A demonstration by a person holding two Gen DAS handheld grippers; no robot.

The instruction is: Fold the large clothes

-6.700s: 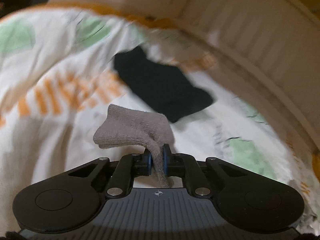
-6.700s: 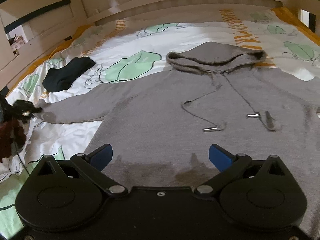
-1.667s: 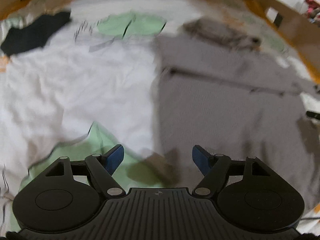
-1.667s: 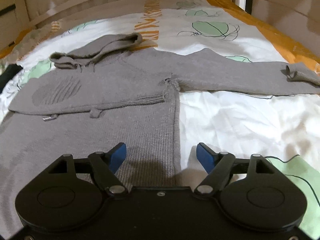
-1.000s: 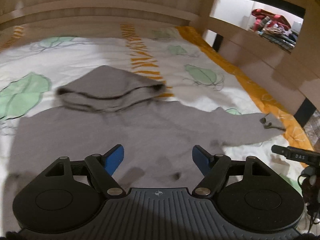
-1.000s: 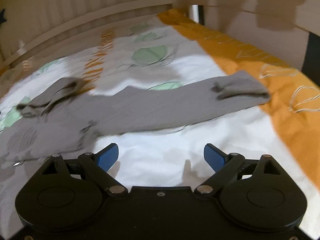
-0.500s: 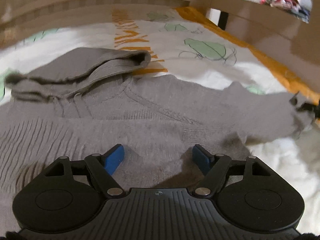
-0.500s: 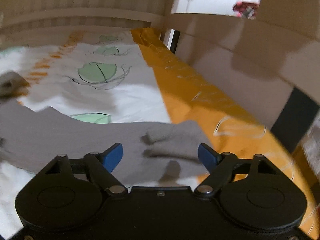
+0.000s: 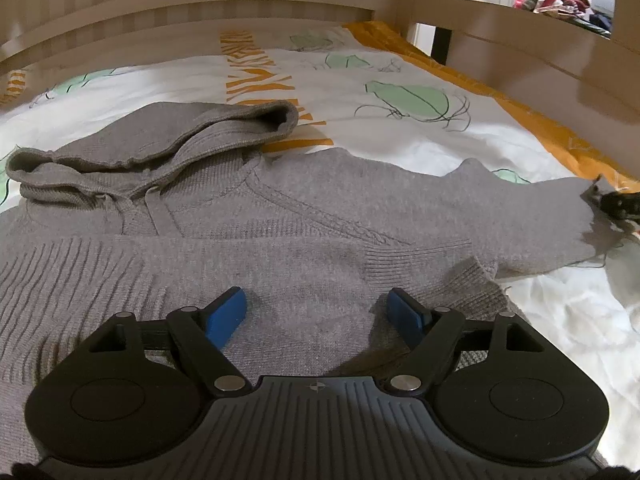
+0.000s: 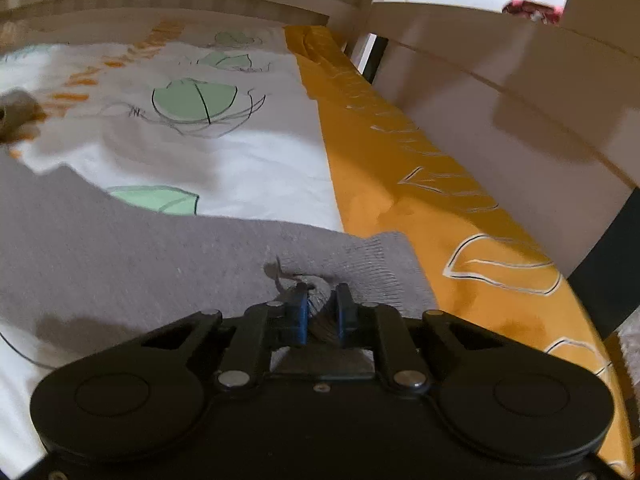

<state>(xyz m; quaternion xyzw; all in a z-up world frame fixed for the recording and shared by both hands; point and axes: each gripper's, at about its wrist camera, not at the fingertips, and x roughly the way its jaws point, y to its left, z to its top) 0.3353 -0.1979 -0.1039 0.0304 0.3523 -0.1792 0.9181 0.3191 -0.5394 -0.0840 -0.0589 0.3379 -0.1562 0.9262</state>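
Left gripper [image 9: 316, 312] low over the grey hooded sweater [image 9: 280, 216], jaws spread wide, blue pads [image 9: 226, 312] hovering above the knit with nothing between them. Directly under and ahead of it: one sleeve already folded across the chest, its ribbed cuff [image 9: 460, 268] lying near the right pad. Beyond the folded sleeve, the drawstring and neck seam, then the hood [image 9: 160, 140] lying flat and pointing toward the headboard. The other sleeve [image 9: 520, 208] runs out sideways to the right across the bedsheet [image 9: 360, 80], white with green leaf prints and orange lettering. At the far end of that sleeve, seen small at the frame edge from the left wrist view, sits the right gripper [image 9: 616, 204]. Right wrist view, near: right gripper [image 10: 320, 312] jaws drawn nearly together, pinching a bunched fold of the sleeve cuff [image 10: 360, 268] between the blue pads. Cuff lies at the boundary of white sheet and the orange border strip [image 10: 400, 160] of the bedding. Sleeve cloth [image 10: 120, 240] stretches left from the grip, flat on the bed. Farther: leaf print, then the wooden bed rail [image 10: 520, 92] along the right, slatted headboard [image 9: 200, 8] behind. Clutter of coloured cloth beyond the rail, too blurred to identify.
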